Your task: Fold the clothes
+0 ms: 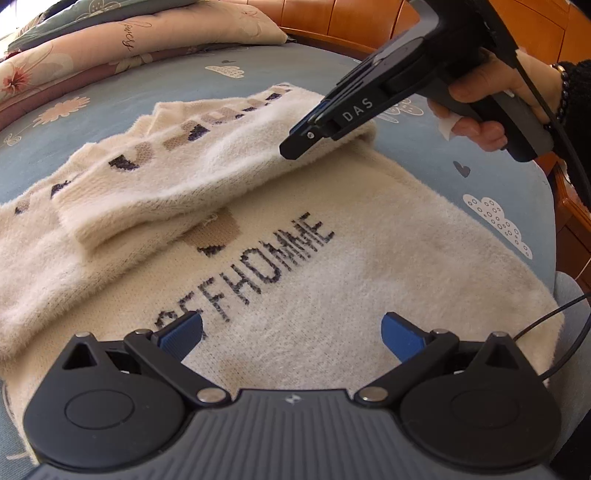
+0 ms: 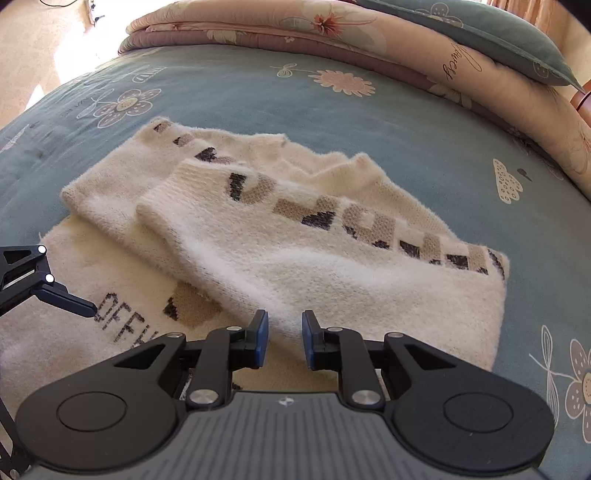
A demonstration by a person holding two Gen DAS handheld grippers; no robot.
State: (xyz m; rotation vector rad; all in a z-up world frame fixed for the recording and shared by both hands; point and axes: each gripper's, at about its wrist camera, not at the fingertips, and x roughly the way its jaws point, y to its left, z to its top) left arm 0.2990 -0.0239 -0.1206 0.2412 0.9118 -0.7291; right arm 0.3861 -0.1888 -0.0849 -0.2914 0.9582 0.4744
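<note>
A cream fuzzy sweater (image 1: 332, 266) with dark lettering lies flat on the bed. Both sleeves (image 1: 177, 184) are folded across its upper body; they also show in the right wrist view (image 2: 295, 236). My left gripper (image 1: 291, 332) is open wide and empty, hovering over the sweater's lettered body. My right gripper (image 2: 284, 332) has its jaws a narrow gap apart with nothing between them, just above the folded sleeve's shoulder end. In the left wrist view the right gripper (image 1: 295, 147) hangs over the folded sleeve. A left fingertip (image 2: 88, 310) shows at the right wrist view's left edge.
The blue floral bedsheet (image 2: 332, 122) surrounds the sweater. Folded quilts and a pillow (image 2: 424, 48) are stacked along the far side. A wooden bed frame (image 1: 369, 22) runs behind. The floor (image 2: 37, 44) lies past the bed edge.
</note>
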